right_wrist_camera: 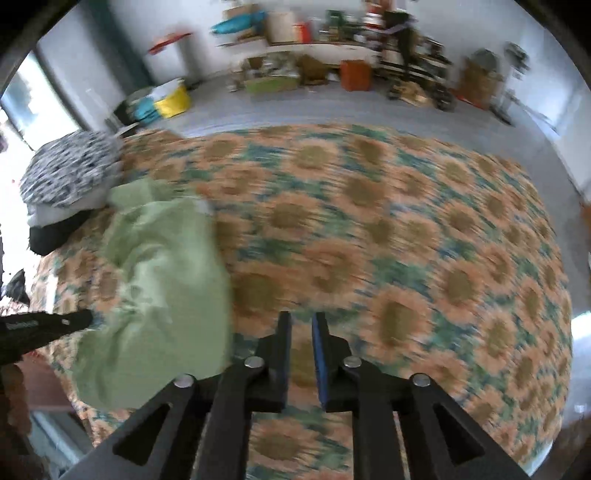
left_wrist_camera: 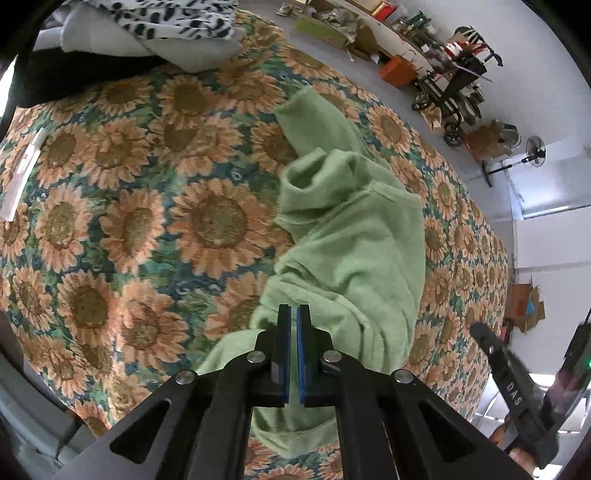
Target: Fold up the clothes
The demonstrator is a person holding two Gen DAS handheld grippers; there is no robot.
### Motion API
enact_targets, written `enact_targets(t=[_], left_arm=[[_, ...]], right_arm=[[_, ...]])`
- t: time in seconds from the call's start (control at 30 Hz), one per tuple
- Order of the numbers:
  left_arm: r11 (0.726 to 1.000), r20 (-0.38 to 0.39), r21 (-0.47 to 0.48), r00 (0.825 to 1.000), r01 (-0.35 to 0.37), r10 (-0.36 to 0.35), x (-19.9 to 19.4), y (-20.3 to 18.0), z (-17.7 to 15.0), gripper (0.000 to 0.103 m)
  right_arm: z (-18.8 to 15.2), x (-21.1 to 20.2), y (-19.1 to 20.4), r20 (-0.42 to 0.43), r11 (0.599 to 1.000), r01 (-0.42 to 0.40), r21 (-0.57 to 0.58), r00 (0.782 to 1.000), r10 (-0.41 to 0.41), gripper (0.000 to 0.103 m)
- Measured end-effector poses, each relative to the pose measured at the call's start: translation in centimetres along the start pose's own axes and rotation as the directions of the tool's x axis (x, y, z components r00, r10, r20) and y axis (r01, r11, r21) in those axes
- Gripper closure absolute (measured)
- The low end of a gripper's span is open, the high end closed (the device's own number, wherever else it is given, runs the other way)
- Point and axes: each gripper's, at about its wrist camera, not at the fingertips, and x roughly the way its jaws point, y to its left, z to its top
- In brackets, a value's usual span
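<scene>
A crumpled light green garment point(left_wrist_camera: 343, 236) lies on the sunflower-print bed cover point(left_wrist_camera: 129, 221). My left gripper point(left_wrist_camera: 296, 314) is over its near part with the jaws closed down to a thin slit; green cloth shows in the slit, so it is shut on the garment. In the right wrist view, which is blurred by motion, the green garment point(right_wrist_camera: 162, 280) lies at the left. My right gripper point(right_wrist_camera: 301, 321) hangs over bare bed cover point(right_wrist_camera: 406, 240) to its right, jaws slightly apart and empty. The left gripper's black tip point(right_wrist_camera: 74, 319) touches the garment's left side.
A stack of folded clothes with a black-and-white patterned piece on top point(left_wrist_camera: 166, 26) sits at the bed's far corner, also in the right wrist view point(right_wrist_camera: 70, 177). A white label point(left_wrist_camera: 22, 173) lies on the bed. Boxes, a cart and shelves point(left_wrist_camera: 450, 85) line the far wall.
</scene>
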Motion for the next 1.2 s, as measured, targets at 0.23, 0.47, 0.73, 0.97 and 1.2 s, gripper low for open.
enact_targets(t=[0.23, 0.47, 0.73, 0.97, 1.2], left_arm=[[0.997, -0.017, -0.072, 1.0, -0.001, 0.0, -0.9, 4.1, 0.6, 0.099], [0.993, -0.025, -0.117, 1.0, 0.009, -0.012, -1.3, 6.2, 1.2, 0.074], [0.998, -0.028, -0.04, 0.999, 0.043, -0.044, -0.6, 3.3, 4.4, 0.065], [0.993, -0.083, 0.108, 0.996, 0.047, -0.038, 3.8, -2.9, 8.3, 0.065], [0.988, -0.082, 0.151, 0.995, -0.041, 0.054, 7.8, -6.5, 9.5, 0.093]], right_arm=[[5.7, 3.4, 9.6, -0.011, 0.981, -0.068, -0.184, 0.998, 0.067, 0.058], [8.2, 9.3, 15.2, -0.144, 0.979, -0.044, -0.197, 0.989, 0.016, 0.063], [7.2, 6.4, 10.4, -0.032, 0.973, 0.119, -0.2, 0.991, -0.128, 0.102], [7.5, -1.9, -2.1, 0.096, 0.933, 0.355, 0.057, 0.928, -0.359, 0.103], [6.0, -12.2, -13.9, 0.117, 0.835, 0.471, 0.286, 0.848, -0.518, 0.102]])
